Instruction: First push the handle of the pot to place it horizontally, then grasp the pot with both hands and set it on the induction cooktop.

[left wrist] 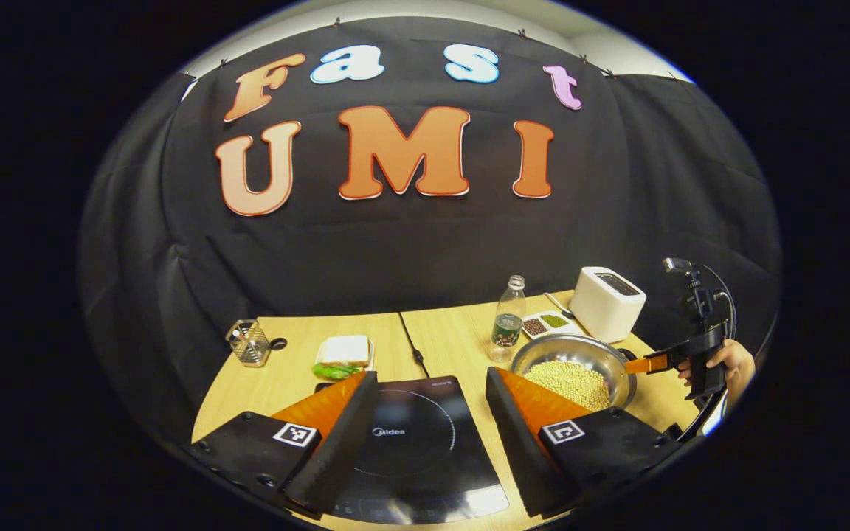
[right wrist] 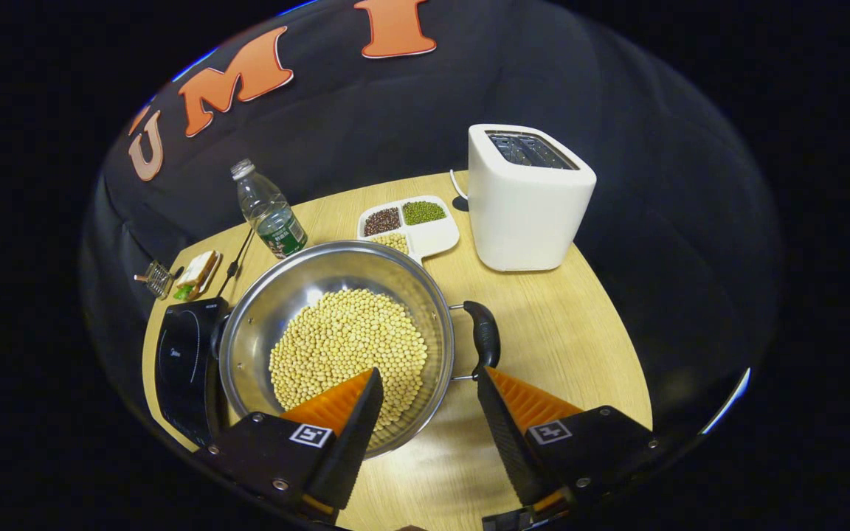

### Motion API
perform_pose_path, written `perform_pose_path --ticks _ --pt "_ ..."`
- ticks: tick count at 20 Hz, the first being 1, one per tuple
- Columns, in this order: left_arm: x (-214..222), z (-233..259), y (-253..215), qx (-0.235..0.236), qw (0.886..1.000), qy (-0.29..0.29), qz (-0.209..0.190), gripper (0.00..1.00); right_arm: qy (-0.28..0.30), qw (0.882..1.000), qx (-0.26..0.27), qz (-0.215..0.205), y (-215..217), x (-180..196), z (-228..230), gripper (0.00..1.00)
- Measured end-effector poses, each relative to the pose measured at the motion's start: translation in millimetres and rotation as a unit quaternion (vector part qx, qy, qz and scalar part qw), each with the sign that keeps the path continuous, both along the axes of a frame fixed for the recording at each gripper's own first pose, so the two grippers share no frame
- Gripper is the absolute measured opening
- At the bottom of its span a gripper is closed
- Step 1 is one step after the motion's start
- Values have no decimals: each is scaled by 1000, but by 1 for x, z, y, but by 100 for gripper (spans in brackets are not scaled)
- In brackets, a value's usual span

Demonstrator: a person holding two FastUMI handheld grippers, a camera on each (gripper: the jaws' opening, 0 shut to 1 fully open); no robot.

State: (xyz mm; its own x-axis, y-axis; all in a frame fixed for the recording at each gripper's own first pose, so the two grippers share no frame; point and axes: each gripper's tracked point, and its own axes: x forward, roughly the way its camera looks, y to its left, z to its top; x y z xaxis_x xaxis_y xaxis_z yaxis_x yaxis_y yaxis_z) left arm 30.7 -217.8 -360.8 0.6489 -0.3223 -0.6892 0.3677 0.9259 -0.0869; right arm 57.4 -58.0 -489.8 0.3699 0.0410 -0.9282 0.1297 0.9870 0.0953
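pot (right wrist: pixel 336 332) beside cooktop (left wrist: pixel 414 442); untouched

The cooktop (left wrist: pixel 425 442), at the table's (left wrist: pixel 454 339) near edge in the left gripper view, carries the brand "Midea" at its middle; a smaller print near its far edge is too small to read. The bottle (right wrist: pixel 270 210) toward the table's far edge has a label too blurred to read. Each gripper finger base bears a square coded marker, not text.

Silver pot (right wrist: pixel 299 295) heaped with pale yellow beans (right wrist: pixel 347 346), black handle (right wrist: pixel 485 335). Glossy black cooktop (left wrist: pixel 417 442) with a thin white ring. White toaster (right wrist: pixel 528 199), light wood table (right wrist: pixel 565 346).
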Motion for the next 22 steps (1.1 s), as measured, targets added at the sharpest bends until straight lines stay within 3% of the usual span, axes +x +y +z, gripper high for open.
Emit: perform_pose_path --ticks 1,2,3,5,6,7,13,22 --pt "0 -10 -10 -6 1000 11 -4 99 -1 1000 -1 -2 -2 2 0 83" --pt "0 -20 -18 -10 1000 24 -8 95 -1 1000 -2 -4 -4 3 -3 86" --pt "-2 -33 -28 -14 999 38 -14 99 1 1000 -7 -5 -6 4 -6 87" --pt "-5 -60 -49 -12 997 64 -29 95 5 1000 -19 -5 -11 4 -13 90" --pt "-5 -74 -55 -6 997 72 -31 99 6 1000 -24 -4 -13 4 -16 91" --pt "-4 -88 -59 1 996 79 -29 96 8 1000 -27 0 -15 5 -19 92" --pt "-14 -161 -104 11 987 151 -50 98 13 1000 -26 5 -17 8 -32 93" --pt "-19 -225 -149 19 979 198 -37 96 24 999 -27 12 -19 10 -52 93"
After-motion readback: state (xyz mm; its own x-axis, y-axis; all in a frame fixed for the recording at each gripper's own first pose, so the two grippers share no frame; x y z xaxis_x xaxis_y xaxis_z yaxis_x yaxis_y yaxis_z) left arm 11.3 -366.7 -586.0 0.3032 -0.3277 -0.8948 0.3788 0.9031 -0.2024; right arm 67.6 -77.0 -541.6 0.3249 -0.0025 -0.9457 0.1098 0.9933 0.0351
